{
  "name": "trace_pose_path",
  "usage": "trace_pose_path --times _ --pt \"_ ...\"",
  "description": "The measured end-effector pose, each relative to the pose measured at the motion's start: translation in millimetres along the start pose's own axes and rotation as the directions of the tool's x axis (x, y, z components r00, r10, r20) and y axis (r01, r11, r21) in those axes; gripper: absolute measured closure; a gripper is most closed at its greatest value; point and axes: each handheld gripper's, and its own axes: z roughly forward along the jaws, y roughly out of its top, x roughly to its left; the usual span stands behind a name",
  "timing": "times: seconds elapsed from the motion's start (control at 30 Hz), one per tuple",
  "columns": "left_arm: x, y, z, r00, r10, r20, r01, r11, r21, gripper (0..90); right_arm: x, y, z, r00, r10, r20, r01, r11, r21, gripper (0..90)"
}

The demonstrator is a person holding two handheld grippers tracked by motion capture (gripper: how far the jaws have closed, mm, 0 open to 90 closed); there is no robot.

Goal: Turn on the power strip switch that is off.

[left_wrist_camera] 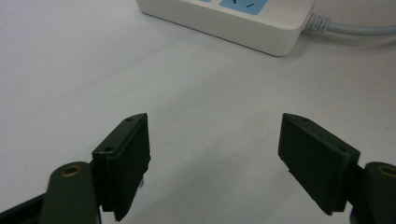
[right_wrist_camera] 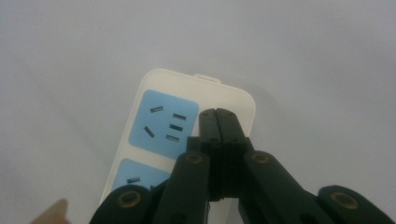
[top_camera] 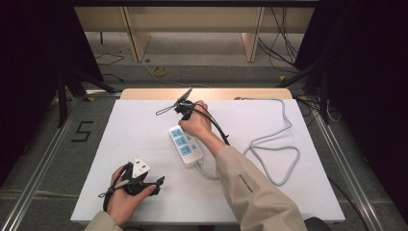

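A white power strip [top_camera: 185, 144] with blue socket faces lies in the middle of the white table [top_camera: 134, 134]. My right gripper [top_camera: 183, 115] hangs over its far end, held in the person's hand. In the right gripper view its jaws [right_wrist_camera: 217, 113] are shut together with nothing between them, the tips just above the power strip [right_wrist_camera: 159, 121] beside the end socket. My left gripper [top_camera: 155, 185] rests near the front left of the table. Its jaws [left_wrist_camera: 215, 121] stand wide open and empty, aimed at the near end of the power strip [left_wrist_camera: 224, 18].
The strip's grey cable [top_camera: 284, 144] loops over the right half of the table and runs off the far edge. A wooden strip [top_camera: 207, 93] borders the far side. Beyond it the floor holds loose cables, with a "5" marked [top_camera: 82, 131] at left.
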Motion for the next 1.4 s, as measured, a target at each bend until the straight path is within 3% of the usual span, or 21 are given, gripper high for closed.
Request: trace_pose_path --times 0.67,0.97,1.2,1.4 --pt "-1.5 0.1 0.2 1.0 0.003 -0.001 -0.003 1.0 0.001 25.0 -1.8 -1.2 2.4 0.9996 0.027 -0.009 -0.027 0.999 0.022 90.0" --pt "-0.9 0.4 -0.1 1.0 0.005 -0.002 -0.005 1.0 0.001 25.0 -0.9 -1.8 1.7 0.9999 0.017 -0.003 -0.017 1.0 0.016 90.0" --pt "0.2 -0.5 0.2 1.0 -0.003 -0.002 0.003 1.0 -0.001 25.1 -4.8 -6.4 -6.1 0.9998 0.017 -0.011 -0.017 0.999 -0.05 90.0" --pt "-0.4 -0.1 0.4 1.0 -0.001 -0.004 0.001 1.0 0.001 25.1 -4.9 -10.9 -16.2 0.9997 0.006 -0.023 -0.007 0.999 -0.045 89.0"
